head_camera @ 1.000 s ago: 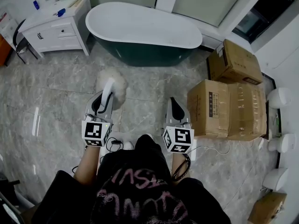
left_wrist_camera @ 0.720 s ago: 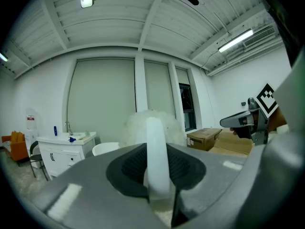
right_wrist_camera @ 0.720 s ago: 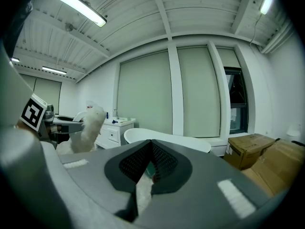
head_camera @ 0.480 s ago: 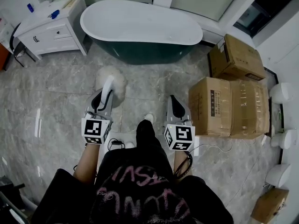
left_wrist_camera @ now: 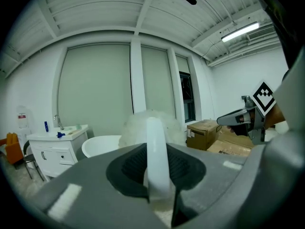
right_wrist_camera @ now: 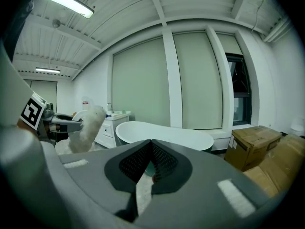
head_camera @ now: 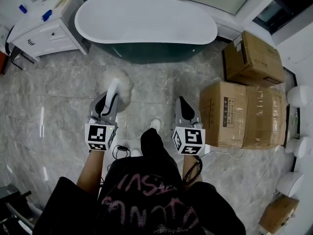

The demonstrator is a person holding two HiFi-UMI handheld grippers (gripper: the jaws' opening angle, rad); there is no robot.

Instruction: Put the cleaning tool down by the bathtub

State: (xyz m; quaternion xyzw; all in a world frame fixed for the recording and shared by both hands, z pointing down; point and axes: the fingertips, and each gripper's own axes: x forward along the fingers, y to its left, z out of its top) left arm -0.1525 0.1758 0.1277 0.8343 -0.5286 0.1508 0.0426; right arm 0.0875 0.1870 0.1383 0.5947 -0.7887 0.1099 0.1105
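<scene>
While bathtub (head_camera: pixel 146 21) sits nearer than before, left tool (head_camera: pixel 110 98) clamps duster (head_camera: pixel 123 84) handle; right tool (head_camera: pixel 183 103) closed, empty.

cleaning tool (head_camera: pixel 116 88): fluffy white fibre head, smooth glossy plastic handle | bathtub (head_camera: pixel 146 21): glossy white inside, dark outer shell | floor (head_camera: pixel 54 106): polished grey marble-look tile, reflections seen | boxes (head_camera: pixel 239 114): matt brown cardboard

The person has stepped toward the bathtub (head_camera: pixel 146 26). A light shoe (head_camera: pixel 155 124) now shows on the floor between the left gripper (head_camera: pixel 105 112) and the right gripper (head_camera: pixel 185 112). The tub looms larger, and the white cabinet (head_camera: pixel 41 28) has slid toward the upper left corner.
</scene>
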